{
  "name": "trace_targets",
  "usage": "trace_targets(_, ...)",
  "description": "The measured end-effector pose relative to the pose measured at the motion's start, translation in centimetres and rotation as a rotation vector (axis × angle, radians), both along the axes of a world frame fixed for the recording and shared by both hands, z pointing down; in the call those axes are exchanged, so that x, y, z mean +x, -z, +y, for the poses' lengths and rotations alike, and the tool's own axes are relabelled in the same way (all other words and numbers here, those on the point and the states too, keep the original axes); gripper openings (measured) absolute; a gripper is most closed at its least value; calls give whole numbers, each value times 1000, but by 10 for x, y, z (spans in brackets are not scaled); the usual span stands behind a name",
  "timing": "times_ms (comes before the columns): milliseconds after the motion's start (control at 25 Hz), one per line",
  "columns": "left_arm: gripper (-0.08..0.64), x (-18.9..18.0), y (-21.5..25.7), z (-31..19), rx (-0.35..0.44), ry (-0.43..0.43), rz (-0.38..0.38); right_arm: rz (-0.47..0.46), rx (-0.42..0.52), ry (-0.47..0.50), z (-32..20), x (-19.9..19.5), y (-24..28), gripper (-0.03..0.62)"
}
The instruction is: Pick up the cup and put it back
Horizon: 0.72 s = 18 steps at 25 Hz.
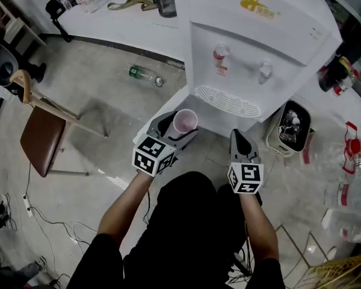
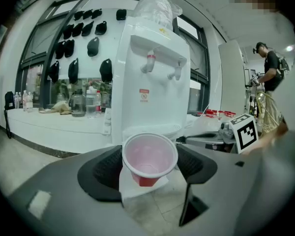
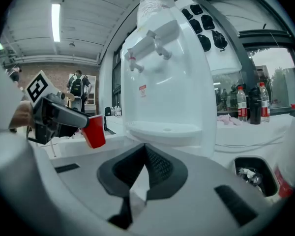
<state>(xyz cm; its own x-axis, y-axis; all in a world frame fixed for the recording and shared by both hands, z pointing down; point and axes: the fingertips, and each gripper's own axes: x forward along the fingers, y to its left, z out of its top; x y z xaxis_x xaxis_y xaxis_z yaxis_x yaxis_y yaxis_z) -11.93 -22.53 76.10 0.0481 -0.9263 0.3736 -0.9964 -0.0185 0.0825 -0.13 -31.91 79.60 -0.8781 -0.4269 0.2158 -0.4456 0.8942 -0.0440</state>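
A red plastic cup (image 1: 185,122) with a pale inside is held upright in front of the white water dispenser (image 1: 253,47), below its drip tray (image 1: 227,101). My left gripper (image 1: 179,129) is shut on the cup. In the left gripper view the cup (image 2: 148,159) sits gripped between the two dark pads, its mouth toward the camera. My right gripper (image 1: 240,137) hangs to the right of the cup, shut with nothing in it. In the right gripper view the cup (image 3: 94,131) shows at the left, and the right gripper's (image 3: 144,167) pads meet.
A brown chair (image 1: 41,138) stands on the floor at left, with a green bottle (image 1: 144,74) lying beyond it. A small bin (image 1: 290,127) sits right of the dispenser, beside several water bottles (image 1: 351,149). A white counter (image 1: 114,20) runs behind. A person (image 2: 271,80) stands far right.
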Motion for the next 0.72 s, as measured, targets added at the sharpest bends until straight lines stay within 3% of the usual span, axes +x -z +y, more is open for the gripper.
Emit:
trace_targets(440, 344, 5, 66, -47, 69, -42, 4, -26, 25, 8, 9, -3, 36, -6)
trace_targets(720, 345, 2, 68, -91, 63, -59, -21, -35, 27, -10, 4, -2, 42, -6)
